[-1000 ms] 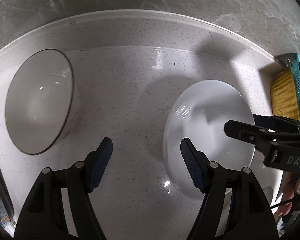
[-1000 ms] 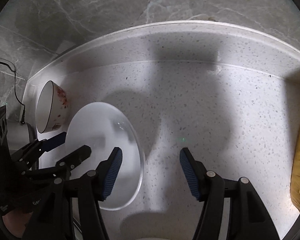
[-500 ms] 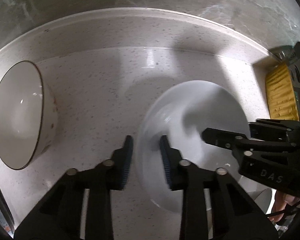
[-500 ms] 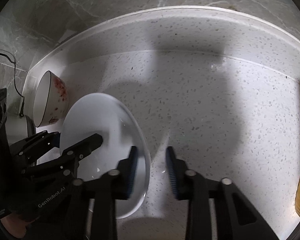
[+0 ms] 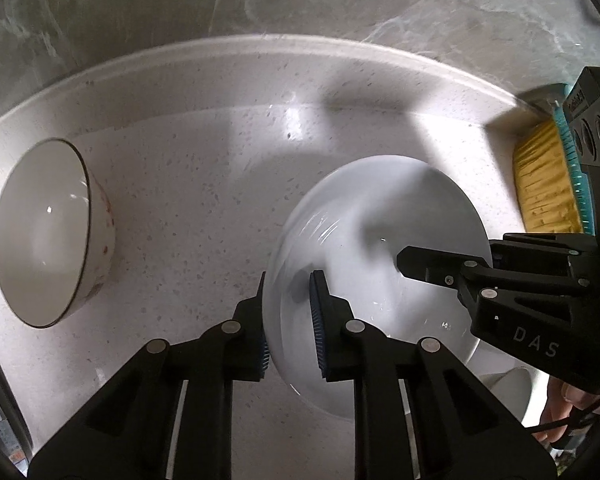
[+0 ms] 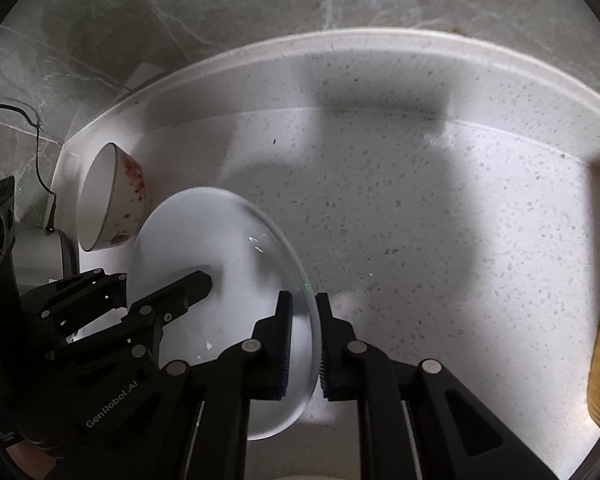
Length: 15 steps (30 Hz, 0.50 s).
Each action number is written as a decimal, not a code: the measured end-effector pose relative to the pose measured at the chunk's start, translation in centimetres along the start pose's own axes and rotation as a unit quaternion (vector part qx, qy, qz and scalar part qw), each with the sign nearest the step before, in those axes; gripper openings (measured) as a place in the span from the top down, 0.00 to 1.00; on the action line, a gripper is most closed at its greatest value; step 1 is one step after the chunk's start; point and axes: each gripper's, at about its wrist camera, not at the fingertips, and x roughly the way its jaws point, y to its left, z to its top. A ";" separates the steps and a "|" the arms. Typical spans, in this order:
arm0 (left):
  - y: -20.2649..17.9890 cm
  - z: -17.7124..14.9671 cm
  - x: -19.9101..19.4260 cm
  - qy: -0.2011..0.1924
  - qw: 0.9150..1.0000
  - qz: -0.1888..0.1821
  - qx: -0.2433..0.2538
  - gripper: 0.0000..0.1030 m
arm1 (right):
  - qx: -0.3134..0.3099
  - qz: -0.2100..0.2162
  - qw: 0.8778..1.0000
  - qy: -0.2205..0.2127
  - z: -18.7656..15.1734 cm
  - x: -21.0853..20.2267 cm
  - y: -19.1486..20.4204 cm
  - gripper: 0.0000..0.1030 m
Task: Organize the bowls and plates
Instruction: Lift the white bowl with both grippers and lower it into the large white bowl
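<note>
Step in hand: I judge this to be a two-handed lift of the white plate [image 5: 380, 248] off the speckled surface [image 5: 204, 184], each gripper taking one side of its rim.

Plate position: it sits near the front of the surface, to the right of the red-flecked bowl [image 5: 48, 232]; in the right wrist view the plate [image 6: 212, 252] overlaps that bowl [image 6: 112, 196], so I cannot tell whether they touch.

Left gripper [image 5: 288, 312]: fingers narrow, closed across the plate's left rim, one pad under the rim and one inside the well.

Right gripper [image 6: 302, 332]: fingers narrow, pinching the plate's right rim edge-on.

Grip quality: both holds are on the thin outer rim only. I judge the glaze to be slippery, so I would keep steady pinch pressure and avoid any twist between the two hands.

Lift method: I would raise both grippers together, level and at one rate, so that neither rim slides out of its pads.

Clearance: I would move up before moving sideways, to stay off the bowl on the left and the yellow ribbed mat [image 5: 544, 184] on the right.

Risk: unequal pull could lever the plate out of one grip and drop it on the hard surface.
</note>
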 end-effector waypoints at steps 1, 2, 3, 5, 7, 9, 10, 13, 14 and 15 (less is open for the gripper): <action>-0.4 0.0 -0.6 -0.003 1.000 0.000 0.004 0.85 | 0.000 0.001 1.000 -0.003 -0.2 -0.5 0.0 0.88; -0.6 -0.2 -1.2 -0.005 1.000 -0.001 0.006 0.85 | 0.000 0.001 1.000 -0.006 -0.4 -1.0 0.0 0.88; -1.0 -0.3 -1.9 -0.008 1.000 -0.003 0.009 0.85 | -0.001 0.002 1.000 -0.009 -0.6 -1.6 0.0 0.88; -2.0 -0.7 -3.1 -0.013 1.000 -0.007 0.015 0.85 | -0.003 0.001 1.000 -0.016 -1.3 -2.9 0.0 0.88; -3.1 -1.2 -4.4 -0.019 0.999 -0.015 0.021 0.85 | -0.003 0.001 1.000 -0.021 -1.9 -4.1 0.0 0.88; -4.3 -1.9 -5.6 -0.024 0.999 -0.021 0.030 0.85 | -0.003 0.000 1.000 -0.026 -3.1 -5.5 0.0 0.88; -5.0 -2.3 -6.2 -0.026 0.999 -0.024 0.035 0.85 | -0.003 -0.001 1.000 -0.028 -3.4 -6.2 -0.1 0.88; -7.2 -4.0 -8.0 -0.030 0.998 -0.034 0.052 0.85 | 0.001 0.000 0.999 -0.035 -5.2 -8.0 -0.3 0.88; -7.7 -4.6 -8.5 -0.031 0.997 -0.037 0.056 0.85 | 0.002 -0.001 0.999 -0.036 -5.8 -8.5 -0.3 0.88; -8.3 -5.2 -8.9 -0.032 0.997 -0.040 0.060 0.85 | 0.003 -0.002 0.999 -0.039 -6.5 -9.0 -0.4 0.88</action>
